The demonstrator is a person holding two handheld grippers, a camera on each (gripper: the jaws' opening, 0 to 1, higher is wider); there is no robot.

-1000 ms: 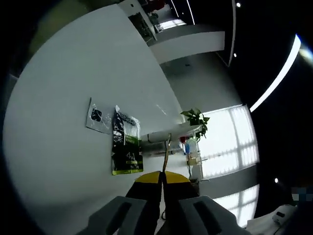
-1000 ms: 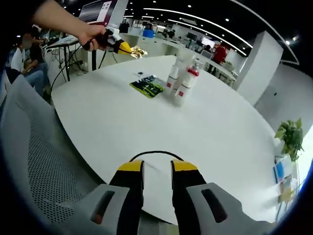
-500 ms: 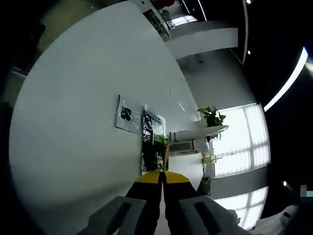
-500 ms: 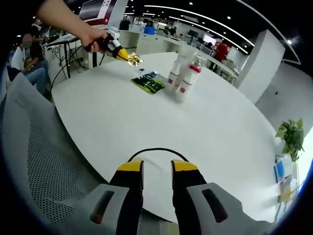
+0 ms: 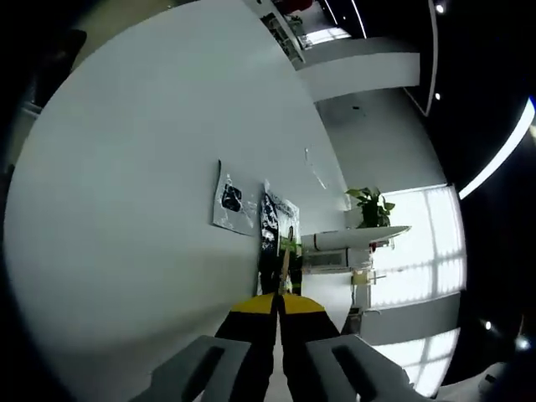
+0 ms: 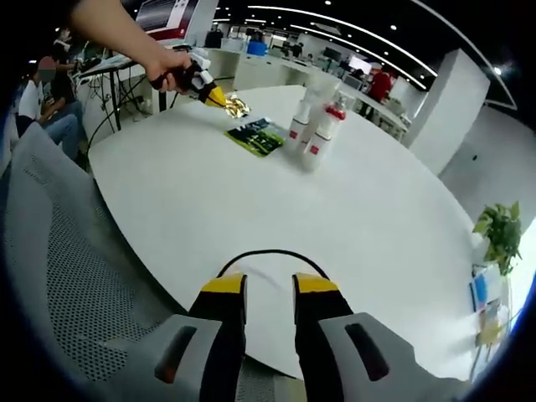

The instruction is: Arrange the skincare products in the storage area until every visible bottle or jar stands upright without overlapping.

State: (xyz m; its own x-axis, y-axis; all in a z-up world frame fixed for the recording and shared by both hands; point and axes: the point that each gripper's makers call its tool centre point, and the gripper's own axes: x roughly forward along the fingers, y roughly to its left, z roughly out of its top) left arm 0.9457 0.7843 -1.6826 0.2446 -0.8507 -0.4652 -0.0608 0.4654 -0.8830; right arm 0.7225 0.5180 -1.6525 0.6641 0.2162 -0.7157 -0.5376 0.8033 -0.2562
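Note:
My left gripper (image 5: 278, 300) is shut on a thin gold sachet (image 5: 285, 266), seen edge-on between its yellow tips. Beyond it on the white round table (image 5: 134, 167) lie a white-and-black sachet (image 5: 233, 199) and a green-and-black sachet (image 5: 276, 222), with white bottles (image 5: 345, 239) behind them. In the right gripper view a hand holds the left gripper (image 6: 214, 95) with the gold sachet (image 6: 237, 105) just above the table, beside the green sachet (image 6: 255, 136). White bottles with red labels (image 6: 314, 134) stand upright close together. My right gripper (image 6: 269, 285) is open over the near table edge, holding nothing.
A grey mesh chair (image 6: 59, 251) stands at the near left of the table. A black cable loop (image 6: 270, 254) lies by the near edge. People sit at desks (image 6: 50, 100) at the far left. A potted plant (image 6: 499, 230) is at the right.
The left gripper has carried the gold sachet closer to the green sachet and the bottles. The right gripper has stayed put, still open.

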